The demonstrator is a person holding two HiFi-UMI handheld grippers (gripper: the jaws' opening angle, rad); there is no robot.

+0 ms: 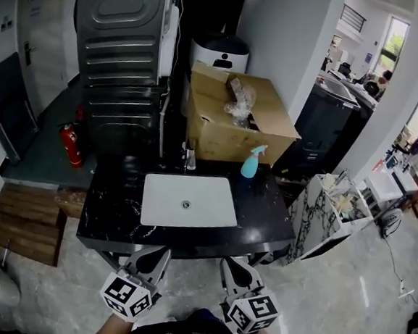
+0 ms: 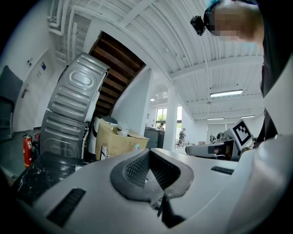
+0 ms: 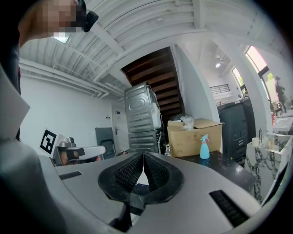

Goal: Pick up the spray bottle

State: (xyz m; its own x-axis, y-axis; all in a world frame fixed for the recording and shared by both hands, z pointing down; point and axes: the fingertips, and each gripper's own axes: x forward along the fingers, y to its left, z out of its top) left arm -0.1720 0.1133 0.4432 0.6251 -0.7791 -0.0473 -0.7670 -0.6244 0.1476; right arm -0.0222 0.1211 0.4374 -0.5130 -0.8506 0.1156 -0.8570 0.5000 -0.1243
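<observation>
A light blue spray bottle (image 1: 252,161) stands upright at the back right of the black marble counter (image 1: 263,211), just in front of a cardboard box. In the right gripper view the spray bottle (image 3: 204,147) shows to the right of the jaws and well beyond them. My left gripper (image 1: 159,252) and right gripper (image 1: 228,263) hang side by side below the counter's front edge, both pointing toward it. Both are shut and empty, the left gripper (image 2: 149,153) and the right gripper (image 3: 143,154) with their pads together. Neither touches the bottle.
A white sink (image 1: 189,201) is set in the middle of the counter, with a faucet (image 1: 189,157) behind it. An open cardboard box (image 1: 235,118) and a tall metal appliance (image 1: 121,53) stand behind. A red fire extinguisher (image 1: 71,145) is at left, a marble stand (image 1: 329,209) at right.
</observation>
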